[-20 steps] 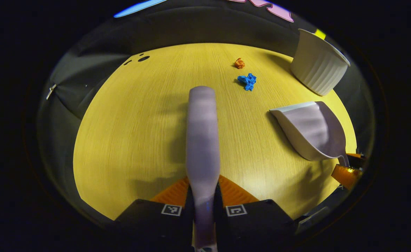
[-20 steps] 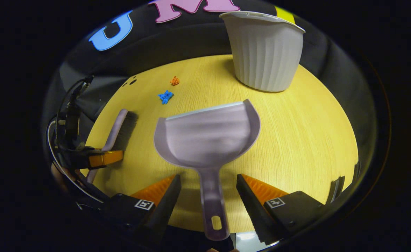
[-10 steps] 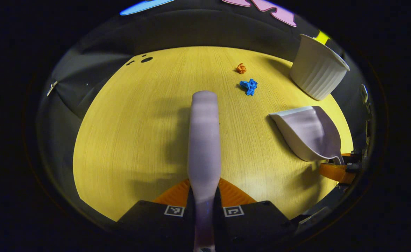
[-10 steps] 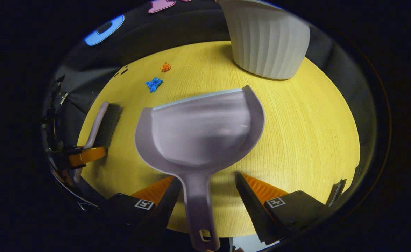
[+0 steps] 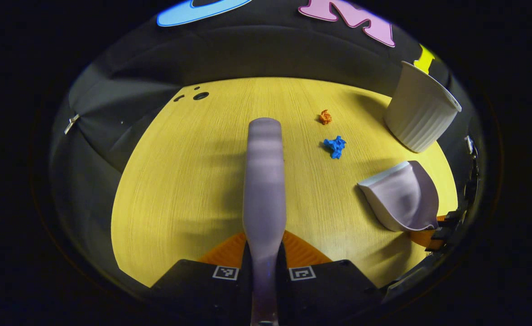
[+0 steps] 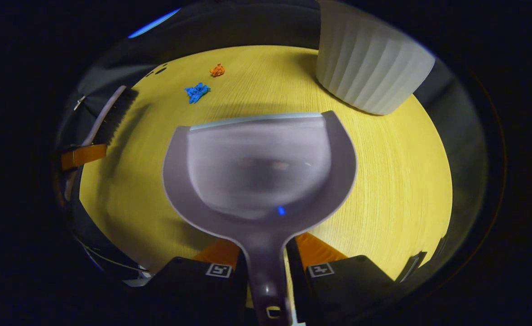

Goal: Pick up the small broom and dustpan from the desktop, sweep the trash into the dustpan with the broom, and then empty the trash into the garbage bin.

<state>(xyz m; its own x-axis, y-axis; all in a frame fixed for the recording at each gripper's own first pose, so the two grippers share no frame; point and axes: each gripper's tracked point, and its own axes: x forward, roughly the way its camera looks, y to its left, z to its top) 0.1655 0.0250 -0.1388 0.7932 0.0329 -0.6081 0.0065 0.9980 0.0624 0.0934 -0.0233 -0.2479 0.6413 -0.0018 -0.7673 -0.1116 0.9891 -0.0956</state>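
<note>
- Left gripper (image 5: 264, 258) clamped tight on broom (image 5: 264, 181) handle, head pointing ahead over desktop (image 5: 179, 181).
- Right gripper (image 6: 266, 267) closed around dustpan (image 6: 259, 167) handle, pan ahead.
- Blue scrap (image 6: 197, 92) and orange scrap (image 6: 217, 70) ahead-left; garbage bin (image 6: 370, 72) ahead-right.

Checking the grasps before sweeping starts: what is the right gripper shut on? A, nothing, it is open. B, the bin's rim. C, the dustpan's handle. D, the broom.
C: in the right gripper view, the right gripper has both fingers closed against the handle of the dustpan, whose scoop faces forward.
</note>
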